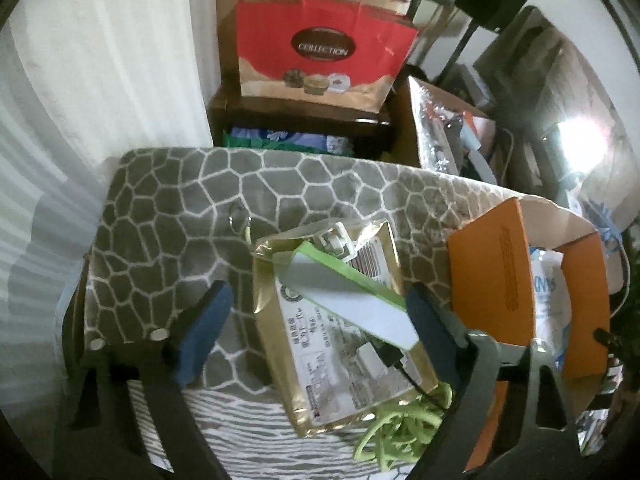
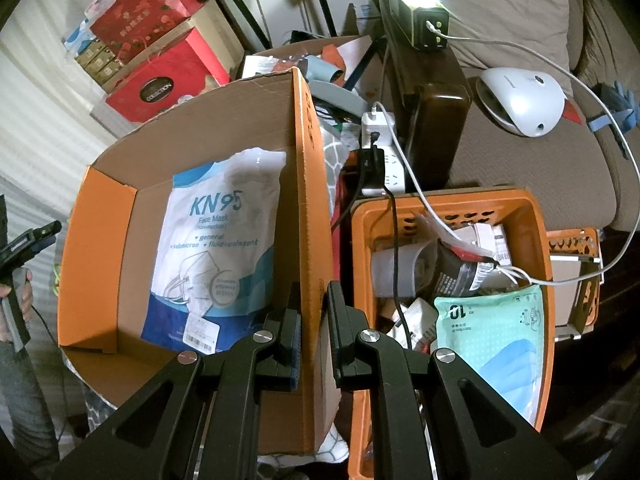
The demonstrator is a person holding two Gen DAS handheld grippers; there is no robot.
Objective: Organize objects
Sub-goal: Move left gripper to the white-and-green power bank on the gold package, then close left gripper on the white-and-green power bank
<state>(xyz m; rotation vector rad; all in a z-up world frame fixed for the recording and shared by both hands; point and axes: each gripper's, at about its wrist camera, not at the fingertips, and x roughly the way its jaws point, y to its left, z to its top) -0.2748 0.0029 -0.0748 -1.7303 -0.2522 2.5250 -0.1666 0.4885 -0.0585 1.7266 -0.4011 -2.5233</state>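
My left gripper stands wide, its blue pads on either side of a white and green power bank without pressing it. The bank lies tilted across a gold foil pouch on the grey patterned mat, with tangled green cord at the pouch's near edge. My right gripper is clamped on the side wall of the orange cardboard box. Only the right wrist view shows the box interior, where a KN95 mask pack lies, and beside the box an orange basket of packets crossed by charger cables.
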